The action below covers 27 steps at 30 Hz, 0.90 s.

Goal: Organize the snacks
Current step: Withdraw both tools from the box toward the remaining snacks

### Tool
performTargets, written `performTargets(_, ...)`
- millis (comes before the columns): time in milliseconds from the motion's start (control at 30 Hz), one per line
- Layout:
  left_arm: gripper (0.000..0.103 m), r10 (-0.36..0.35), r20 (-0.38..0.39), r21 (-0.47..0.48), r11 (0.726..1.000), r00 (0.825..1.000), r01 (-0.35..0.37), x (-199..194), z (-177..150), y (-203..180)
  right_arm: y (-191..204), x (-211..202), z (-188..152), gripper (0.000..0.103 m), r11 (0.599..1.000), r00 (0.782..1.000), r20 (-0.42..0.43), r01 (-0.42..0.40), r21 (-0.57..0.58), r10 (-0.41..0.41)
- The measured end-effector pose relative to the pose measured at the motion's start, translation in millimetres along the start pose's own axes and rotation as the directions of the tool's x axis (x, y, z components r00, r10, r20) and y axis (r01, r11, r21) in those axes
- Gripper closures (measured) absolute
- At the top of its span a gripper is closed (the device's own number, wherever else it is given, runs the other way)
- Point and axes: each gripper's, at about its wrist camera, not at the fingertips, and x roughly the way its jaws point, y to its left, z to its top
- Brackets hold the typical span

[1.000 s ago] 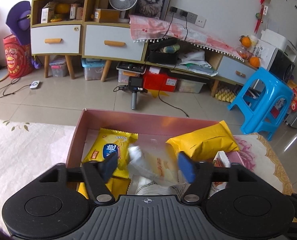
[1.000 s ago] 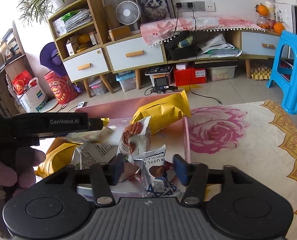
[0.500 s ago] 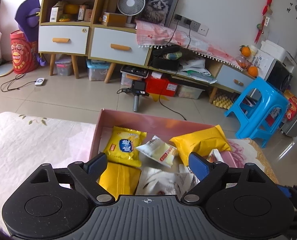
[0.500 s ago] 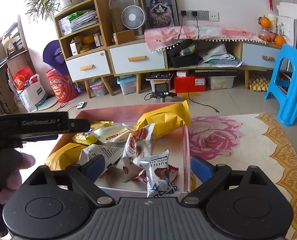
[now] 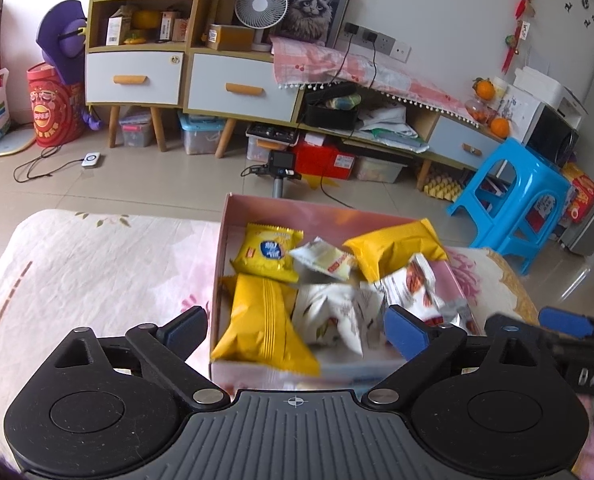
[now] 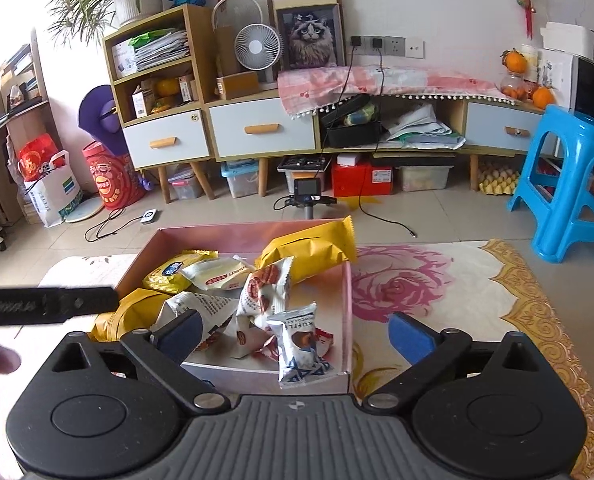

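A pink box (image 5: 233, 208) (image 6: 349, 304) on the table holds several snack packets: yellow bags (image 5: 265, 320) (image 6: 309, 256), a yellow biscuit pack (image 5: 267, 252), white packets (image 5: 329, 316) (image 6: 265, 292) and a truffle chocolate packet (image 6: 303, 344) leaning on the near wall. My left gripper (image 5: 295, 334) is open and empty, above the box's near edge. My right gripper (image 6: 293, 334) is open and empty, above the box's near right corner. Each gripper shows at the edge of the other's view.
The table has a floral cloth (image 5: 89, 264) left of the box and a rose-patterned cloth (image 6: 437, 292) to its right. Beyond the table's far edge are the floor, a blue stool (image 6: 569, 184) and low cabinets (image 6: 257, 128).
Both grippers opened wide and pulled back and up from the box. The white packet the left held and the truffle packet the right held now lie in the box.
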Motion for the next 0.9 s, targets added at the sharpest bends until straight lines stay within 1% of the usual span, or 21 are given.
performTargets(100, 0.006, 0.003, -0.014, 0.007, 1.000, 1.000, -0.002, -9, -6, -2, -2, -5, -1, 0.011, 1.000, 1.000, -0.001, 0.004, 0.016, -0.004)
performTargets(200, 0.006, 0.010, -0.031, 0.022, 1.000, 0.999, -0.010, -16, -12, -4, 0, -11, -3, 0.011, 1.000, 1.000, -0.005, 0.003, 0.002, -0.003)
performTargets(333, 0.005, 0.033, -0.057, 0.047, 0.998, 0.998, -0.031, -25, -21, -6, 8, -17, -8, 0.010, 0.999, 1.000, -0.008, -0.004, -0.054, 0.004)
performTargets(533, 0.003, 0.044, -0.097, 0.070, 0.997, 0.994, -0.037, -38, -36, -3, 21, -28, -16, 0.010, 0.991, 1.000, -0.021, -0.004, -0.135, 0.001)
performTargets(600, 0.003, 0.050, -0.102, 0.083, 0.996, 0.994, -0.042, -42, -42, -1, 25, -31, -20, 0.008, 0.988, 1.000, -0.019, -0.005, -0.156, 0.002)
performTargets(800, 0.003, 0.051, -0.109, 0.100, 0.994, 0.993, -0.040, -51, -59, 16, 39, -33, -37, 0.008, 0.964, 0.999, -0.038, -0.004, -0.266, -0.007)
performTargets(900, 0.003, 0.059, -0.103, 0.111, 0.993, 0.993, -0.048, -56, -67, 26, 40, -36, -45, 0.008, 0.959, 0.999, -0.044, -0.011, -0.284, -0.002)
